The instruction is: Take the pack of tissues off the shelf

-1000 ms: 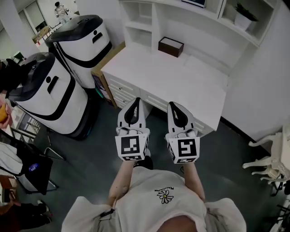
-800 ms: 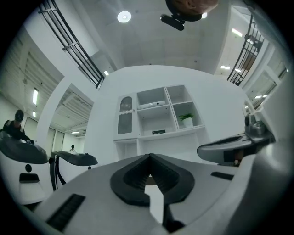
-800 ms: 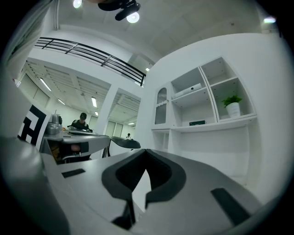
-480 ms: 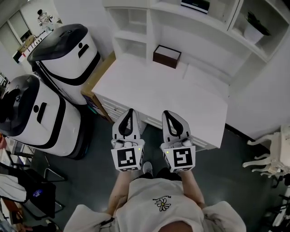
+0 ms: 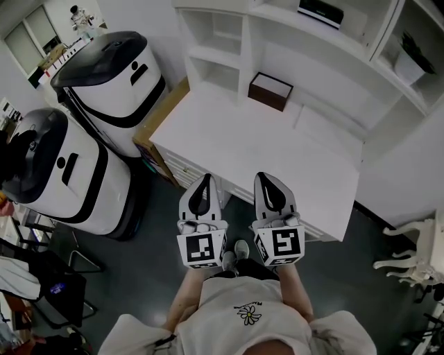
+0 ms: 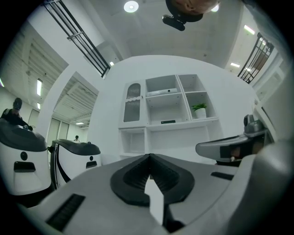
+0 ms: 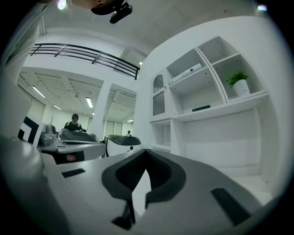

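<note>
A flat dark-and-white pack (image 5: 320,12) lies on a shelf of the white shelf unit (image 5: 229,55) above the white desk (image 5: 277,145). In the left gripper view a dark flat item (image 6: 168,122) lies on the middle shelf, and a long white item (image 6: 161,92) on the shelf above it. My left gripper (image 5: 203,182) and right gripper (image 5: 267,179) are side by side at the desk's front edge, well short of the shelves. Both are shut with nothing in them, as the left gripper (image 6: 149,158) and right gripper (image 7: 146,153) show in their own views.
A brown open box (image 5: 270,91) stands at the back of the desk. A potted plant (image 5: 409,66) sits on a right-hand shelf. Two large white-and-black machines (image 5: 111,76) (image 5: 55,173) stand left of the desk. A white chair (image 5: 416,249) is at the right.
The head view has shifted a little over the desk and shelves. Both grippers stay side by side and shut in front of the body.
</note>
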The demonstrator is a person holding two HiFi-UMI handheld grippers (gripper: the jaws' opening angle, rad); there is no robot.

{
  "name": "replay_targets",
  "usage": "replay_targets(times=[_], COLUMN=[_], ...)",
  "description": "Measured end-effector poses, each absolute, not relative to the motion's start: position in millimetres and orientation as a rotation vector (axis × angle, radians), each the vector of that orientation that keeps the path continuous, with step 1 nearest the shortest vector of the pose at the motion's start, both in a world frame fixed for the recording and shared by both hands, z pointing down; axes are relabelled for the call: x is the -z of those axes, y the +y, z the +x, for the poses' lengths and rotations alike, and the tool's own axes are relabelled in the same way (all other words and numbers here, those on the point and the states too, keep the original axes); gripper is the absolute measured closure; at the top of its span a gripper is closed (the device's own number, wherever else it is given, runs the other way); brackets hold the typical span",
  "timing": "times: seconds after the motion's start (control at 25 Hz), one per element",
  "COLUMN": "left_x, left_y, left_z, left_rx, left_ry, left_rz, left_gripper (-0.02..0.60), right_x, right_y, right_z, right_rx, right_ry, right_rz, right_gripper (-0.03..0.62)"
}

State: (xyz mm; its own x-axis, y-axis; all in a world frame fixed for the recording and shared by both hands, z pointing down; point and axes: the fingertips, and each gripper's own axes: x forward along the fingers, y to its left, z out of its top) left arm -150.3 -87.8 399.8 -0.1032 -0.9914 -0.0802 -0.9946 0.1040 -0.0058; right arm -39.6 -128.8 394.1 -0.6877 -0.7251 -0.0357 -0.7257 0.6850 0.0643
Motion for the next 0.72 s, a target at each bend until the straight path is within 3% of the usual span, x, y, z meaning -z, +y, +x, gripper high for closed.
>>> replay_targets(times=[0.36,0.72], left_x=[-396,-394], left_y=[-130,-189], left_z=[-129,-76], left_rx=[-0.112,-0.106], left_ry=[2.255,2.126], left_rz=[-2.080,-2.193], left_gripper=[0.583,0.583], right_x=[-386,-383], right_y=[-164,-211], right_z=[-21,54], right_rx=[-0.195,-0.220], right_ry=[2.837,2.706], right_rz=[-1.270,-1.506], right_gripper=[0.591,0.591])
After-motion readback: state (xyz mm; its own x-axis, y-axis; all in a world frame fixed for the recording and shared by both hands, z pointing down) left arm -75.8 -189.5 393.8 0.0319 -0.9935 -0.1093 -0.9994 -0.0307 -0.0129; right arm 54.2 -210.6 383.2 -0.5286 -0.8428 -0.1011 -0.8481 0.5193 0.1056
